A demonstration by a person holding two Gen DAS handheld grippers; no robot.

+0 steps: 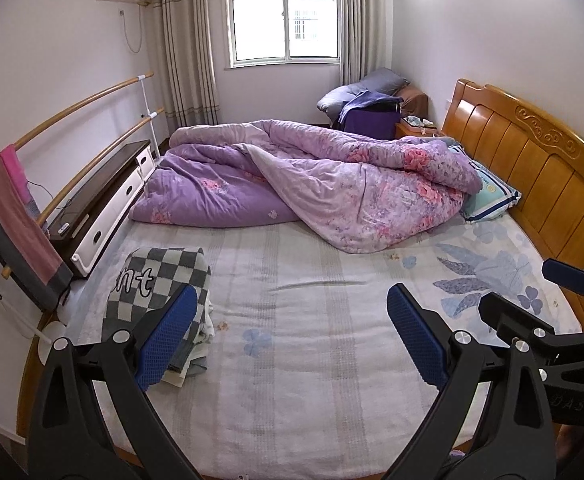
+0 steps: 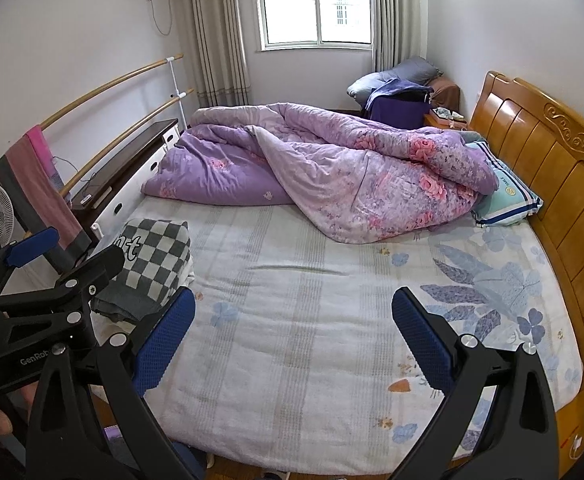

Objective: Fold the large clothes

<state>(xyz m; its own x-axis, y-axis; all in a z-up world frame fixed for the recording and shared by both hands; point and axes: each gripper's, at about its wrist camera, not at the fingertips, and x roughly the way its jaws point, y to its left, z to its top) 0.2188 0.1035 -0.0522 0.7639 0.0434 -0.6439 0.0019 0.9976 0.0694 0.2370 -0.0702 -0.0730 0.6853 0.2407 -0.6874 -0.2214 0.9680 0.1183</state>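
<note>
Both tongs held wide above the bed, nothing gripped.

The left tongs (image 1: pixel 292 336) and right tongs (image 2: pixel 293 338) are spread wide over the bare striped bed sheet (image 1: pixel 292 360). A folded stack of clothes topped by a checkered blanket (image 1: pixel 160 280) is seen at the bed's left edge, just beside the left tongs. Farther off, a purple floral quilt (image 1: pixel 331 184) is heaped before the window (image 1: pixel 284 16).

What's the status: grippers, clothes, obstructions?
Left gripper and right gripper open, empty, above bed sheet. Folded clothes stack at bed's left edge, untouched. Purple quilt bunched on far half.
</note>
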